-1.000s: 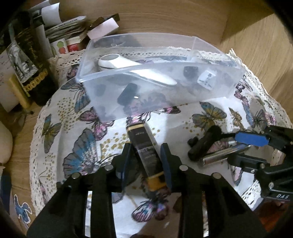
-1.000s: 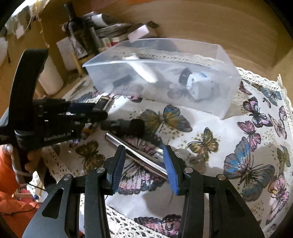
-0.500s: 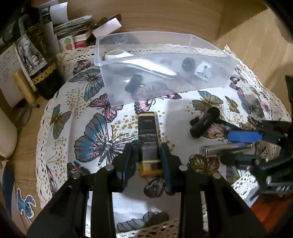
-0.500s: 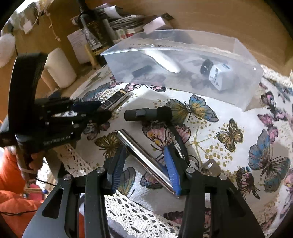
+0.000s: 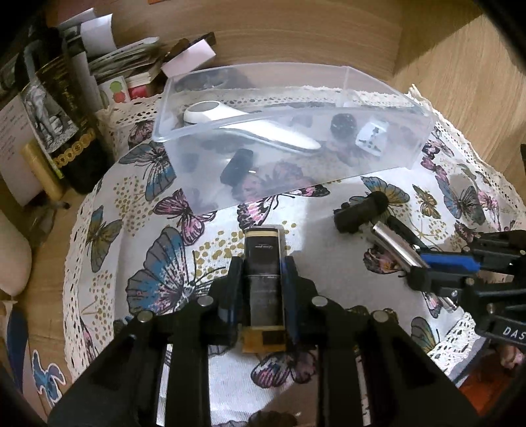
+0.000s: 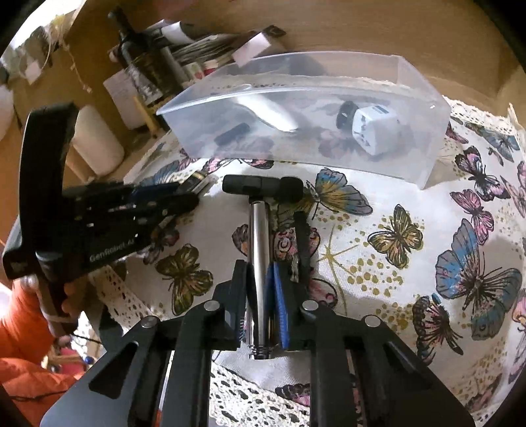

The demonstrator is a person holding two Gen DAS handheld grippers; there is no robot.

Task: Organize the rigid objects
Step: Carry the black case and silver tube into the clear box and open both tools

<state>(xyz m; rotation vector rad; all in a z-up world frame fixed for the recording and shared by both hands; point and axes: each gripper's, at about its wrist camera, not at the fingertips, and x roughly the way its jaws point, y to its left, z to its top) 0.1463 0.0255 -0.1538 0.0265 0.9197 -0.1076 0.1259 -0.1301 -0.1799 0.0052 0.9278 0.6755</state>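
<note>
My left gripper point(image 5: 263, 269) is shut on a black and gold rectangular box point(image 5: 263, 259) that lies on the butterfly cloth point(image 5: 157, 272). My right gripper point(image 6: 261, 272) is shut on a shiny metal tube point(image 6: 259, 236), also seen in the left wrist view point(image 5: 394, 244). A black cylinder with a cord point(image 6: 263, 187) lies just beyond the tube. A clear plastic bin point(image 5: 289, 131) stands farther back; it holds a white handheld device point(image 5: 250, 126), a white travel adapter point(image 6: 374, 133) and small black items.
A dark bottle point(image 5: 62, 108), papers and small boxes point(image 5: 131, 65) crowd the back left beside the bin. A wooden wall point(image 5: 296, 29) rises behind. The lace cloth edge point(image 6: 236, 391) runs near me. A person's orange sleeve point(image 6: 29, 361) is at the lower left.
Both grippers have closed: the left onto the black and gold box, the right onto the metal tube, which now lies straight between its fingers. The left gripper moved forward along the box.
</note>
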